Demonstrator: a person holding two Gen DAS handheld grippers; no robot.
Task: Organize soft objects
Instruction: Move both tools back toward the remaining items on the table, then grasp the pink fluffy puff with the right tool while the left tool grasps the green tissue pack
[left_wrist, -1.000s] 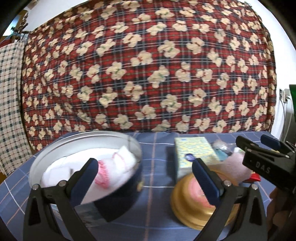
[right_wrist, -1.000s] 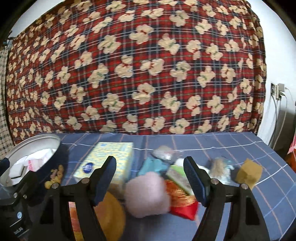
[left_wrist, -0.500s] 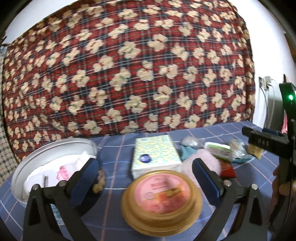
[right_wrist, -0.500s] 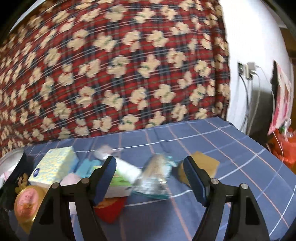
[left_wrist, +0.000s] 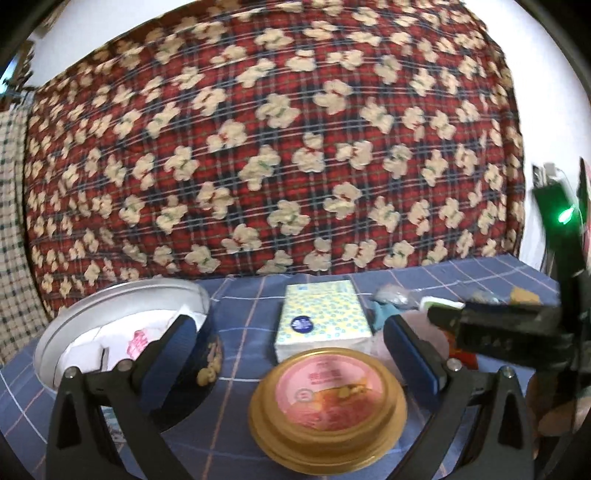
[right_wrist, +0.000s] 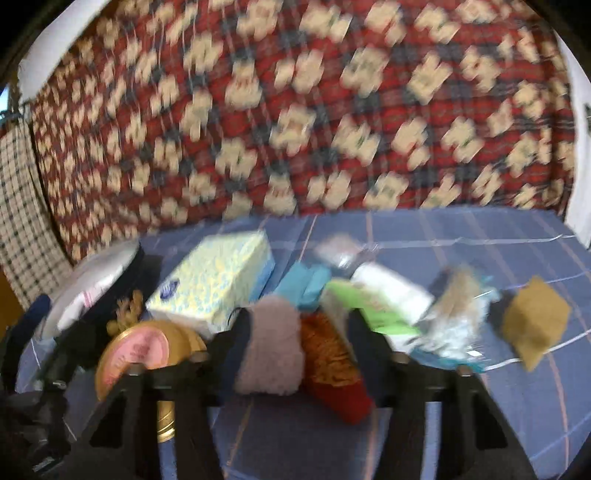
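Blue checked desk (right_wrist: 461, 236) before a teddy-print quilt (right_wrist: 295, 110): your right tongs (right_wrist: 295, 332) are closing around the pink plush pad (right_wrist: 269, 350), apparently also catching the red pouch (right_wrist: 332, 365), while your left tongs (left_wrist: 291, 354) gape empty.

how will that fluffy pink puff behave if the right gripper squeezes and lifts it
The fluffy pink puff looks woolly and plump, so it will probably compress and feel light. The right gripper is closing with it and the red pouch between the jaws, so the pouch may come along.
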